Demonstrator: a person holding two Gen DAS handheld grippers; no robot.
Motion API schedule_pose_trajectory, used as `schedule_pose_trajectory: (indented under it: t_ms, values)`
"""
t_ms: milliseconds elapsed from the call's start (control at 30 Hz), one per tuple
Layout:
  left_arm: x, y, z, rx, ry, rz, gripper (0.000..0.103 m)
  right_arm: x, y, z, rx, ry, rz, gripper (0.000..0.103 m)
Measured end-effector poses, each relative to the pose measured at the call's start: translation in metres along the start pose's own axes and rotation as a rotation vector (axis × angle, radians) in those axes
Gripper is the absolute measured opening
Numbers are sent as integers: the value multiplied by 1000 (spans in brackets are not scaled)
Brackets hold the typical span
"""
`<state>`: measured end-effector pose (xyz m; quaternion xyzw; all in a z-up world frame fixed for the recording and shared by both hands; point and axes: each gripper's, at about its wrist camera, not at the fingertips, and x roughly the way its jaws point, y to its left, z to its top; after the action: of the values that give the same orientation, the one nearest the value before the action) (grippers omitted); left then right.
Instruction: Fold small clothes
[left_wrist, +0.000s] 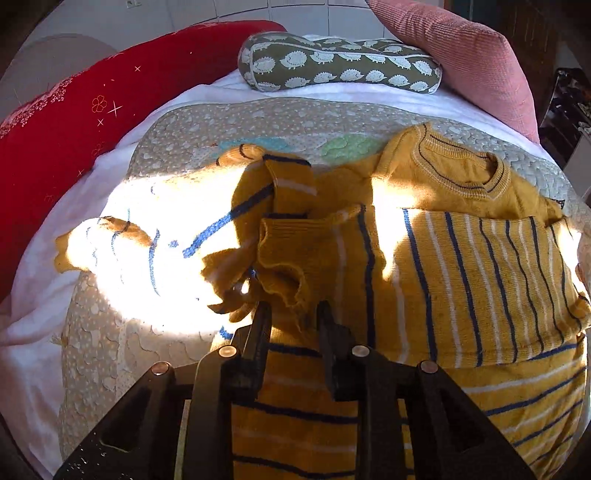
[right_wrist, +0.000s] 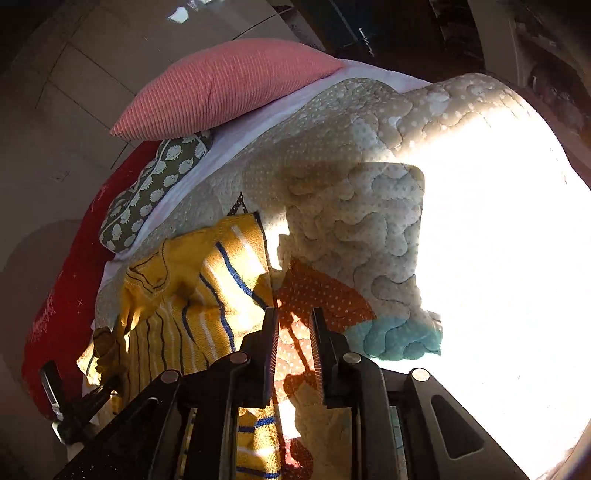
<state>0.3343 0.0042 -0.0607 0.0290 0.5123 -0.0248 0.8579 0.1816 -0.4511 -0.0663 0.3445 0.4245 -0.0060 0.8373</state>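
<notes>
A mustard-yellow knit sweater (left_wrist: 461, 280) with blue and white stripes lies on a beige quilted mat (left_wrist: 184, 122), its collar (left_wrist: 461, 173) at the far right. One sleeve (left_wrist: 277, 184) is bunched over the middle, and another part lies washed out in sunlight at the left. My left gripper (left_wrist: 293, 312) stands slightly open over the sweater's near edge, with a ruffled knit cuff (left_wrist: 288, 273) rising between its fingertips; the pads are not pressing on it. In the right wrist view, my right gripper (right_wrist: 294, 321) is open and empty above the mat's orange patch, just right of the sweater (right_wrist: 207, 280).
A hedgehog-print pillow (left_wrist: 332, 66), a red cushion (left_wrist: 55, 129) and a pink ribbed cushion (left_wrist: 472, 55) line the far side of the bed. Strong sunlight whitens the mat (right_wrist: 351, 229) at the right. A black gripper part (right_wrist: 74, 402) shows at the lower left of the right wrist view.
</notes>
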Motion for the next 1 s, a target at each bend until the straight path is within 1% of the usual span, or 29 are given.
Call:
schedule_pose_trajectory:
  t_ms: [33, 67, 133, 200, 300, 367, 400, 467, 533, 567, 600, 667, 700, 733, 800, 833, 867, 900, 933, 1000]
  values:
    - [-10, 8, -8, -13, -5, -26, 26, -7, -1, -11, -5, 10, 27, 49]
    - [-18, 17, -17, -26, -6, -41, 31, -12, 0, -24, -9, 26, 49, 51]
    - [-32, 35, -39, -64, 3, -57, 37, -16, 1, -51, -7, 77, 81, 52]
    - [-42, 54, -64, -104, 35, -81, 37, -20, 6, -83, -6, 119, 118, 52]
    - [-53, 79, -107, -170, 91, -132, 37, -33, 12, -127, -31, 141, 138, 52]
    - [-60, 88, -133, -191, 110, -152, 39, -44, 16, -154, -69, 143, 124, 52]
    - [-64, 88, -146, -194, 114, -163, 39, -51, 16, -166, -84, 142, 109, 52]
    - [-72, 84, -167, -183, 111, -189, 46, -64, 12, -189, -100, 131, 92, 52]
    - [-84, 74, -184, -160, 78, -187, 52, -74, 7, -207, -100, 132, 86, 52]
    - [-89, 68, -190, -150, 63, -195, 56, -80, 4, -215, -89, 122, 92, 52]
    - [-94, 63, -196, -146, 60, -218, 58, -83, 1, -221, -75, 107, 105, 52]
    - [-96, 51, -208, -165, 87, -291, 60, -87, 2, -231, -51, 97, 126, 52]
    - [-97, 47, -215, -171, 101, -313, 61, -89, 2, -237, -35, 96, 141, 52]
    - [-96, 39, -220, -157, 100, -304, 61, -90, 3, -244, -22, 97, 162, 52]
    - [-98, 24, -225, -104, 73, -227, 59, -83, 7, -257, -7, 119, 211, 52]
    - [-99, 20, -225, -90, 71, -216, 45, -73, 11, -261, -1, 142, 236, 52]
    - [-102, 20, -226, -87, 80, -228, 25, -66, 15, -264, -5, 157, 251, 43]
    - [-105, 22, -227, -92, 93, -241, 17, -62, 16, -265, -11, 177, 251, 18]
    - [-109, 26, -228, -99, 100, -247, 16, -60, 12, -265, 9, 200, 266, 10]
    - [-116, 27, -227, -106, 99, -238, 15, -70, -1, -264, 67, 187, 311, 10]
